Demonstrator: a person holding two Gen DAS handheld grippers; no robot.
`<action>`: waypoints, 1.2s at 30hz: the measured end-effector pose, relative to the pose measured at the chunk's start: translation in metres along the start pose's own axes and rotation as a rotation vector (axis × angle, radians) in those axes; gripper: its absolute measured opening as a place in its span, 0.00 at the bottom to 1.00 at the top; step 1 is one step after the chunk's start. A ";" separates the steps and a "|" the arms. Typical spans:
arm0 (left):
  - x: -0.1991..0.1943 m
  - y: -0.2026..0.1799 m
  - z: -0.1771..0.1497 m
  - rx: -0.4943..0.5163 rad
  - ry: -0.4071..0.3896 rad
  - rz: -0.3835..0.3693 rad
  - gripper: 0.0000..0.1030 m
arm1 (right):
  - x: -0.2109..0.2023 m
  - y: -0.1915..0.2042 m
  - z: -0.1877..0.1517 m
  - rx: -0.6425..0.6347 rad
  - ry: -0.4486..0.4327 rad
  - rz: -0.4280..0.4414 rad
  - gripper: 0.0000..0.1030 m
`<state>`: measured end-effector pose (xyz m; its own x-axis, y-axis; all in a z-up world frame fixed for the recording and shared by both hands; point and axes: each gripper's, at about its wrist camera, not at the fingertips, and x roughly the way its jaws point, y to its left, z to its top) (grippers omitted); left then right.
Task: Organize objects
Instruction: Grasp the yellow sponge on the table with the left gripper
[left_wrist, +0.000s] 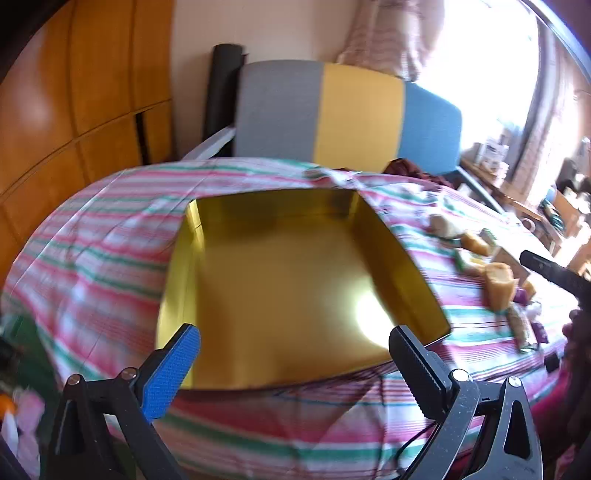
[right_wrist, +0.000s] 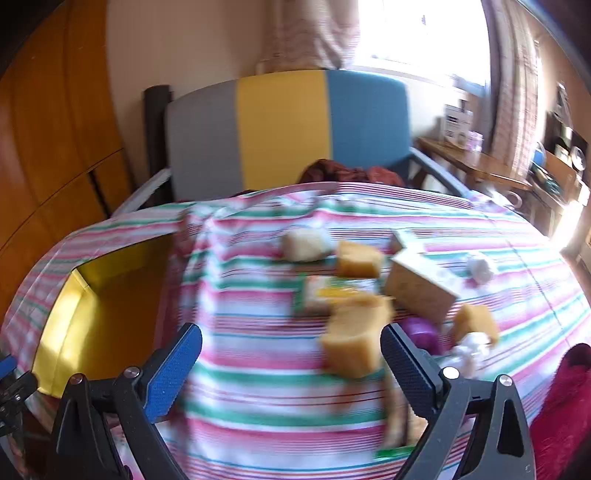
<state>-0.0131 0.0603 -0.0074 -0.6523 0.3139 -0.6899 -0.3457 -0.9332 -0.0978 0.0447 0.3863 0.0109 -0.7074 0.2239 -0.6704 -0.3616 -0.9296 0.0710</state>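
Note:
A shiny gold open box (left_wrist: 280, 280) lies empty on the striped cloth; it also shows at the left of the right wrist view (right_wrist: 107, 291). My left gripper (left_wrist: 295, 350) is open and empty above its near edge. My right gripper (right_wrist: 291, 350) is open and empty over the cloth. A yellow cake-like block (right_wrist: 352, 341) lies just inside its right finger. More yellow blocks (right_wrist: 356, 258), a pale lump (right_wrist: 304, 243), a tan box (right_wrist: 421, 290), a purple item (right_wrist: 423, 332) and white wrapped items (right_wrist: 480, 269) lie scattered beyond. The same pile shows right of the box in the left wrist view (left_wrist: 498, 284).
The striped cloth (right_wrist: 258, 369) covers the table. A grey, yellow and blue chair (right_wrist: 288, 129) stands behind it with dark red fabric (right_wrist: 343, 171) on its seat. Wooden cabinets (left_wrist: 74, 110) are at left. A cluttered desk (right_wrist: 480, 162) stands at the right by the window.

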 end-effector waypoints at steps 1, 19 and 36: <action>0.000 -0.005 0.003 0.011 -0.007 -0.016 1.00 | 0.000 -0.015 0.004 0.025 0.002 -0.014 0.96; 0.069 -0.164 0.058 0.215 0.108 -0.338 1.00 | 0.011 -0.170 -0.001 0.441 0.007 -0.095 0.96; 0.170 -0.306 0.056 0.382 0.291 -0.430 0.82 | 0.016 -0.176 -0.003 0.443 0.036 -0.134 0.96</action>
<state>-0.0556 0.4088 -0.0549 -0.2104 0.5357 -0.8178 -0.7867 -0.5894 -0.1837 0.0990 0.5530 -0.0142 -0.6179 0.3156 -0.7201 -0.6784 -0.6770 0.2854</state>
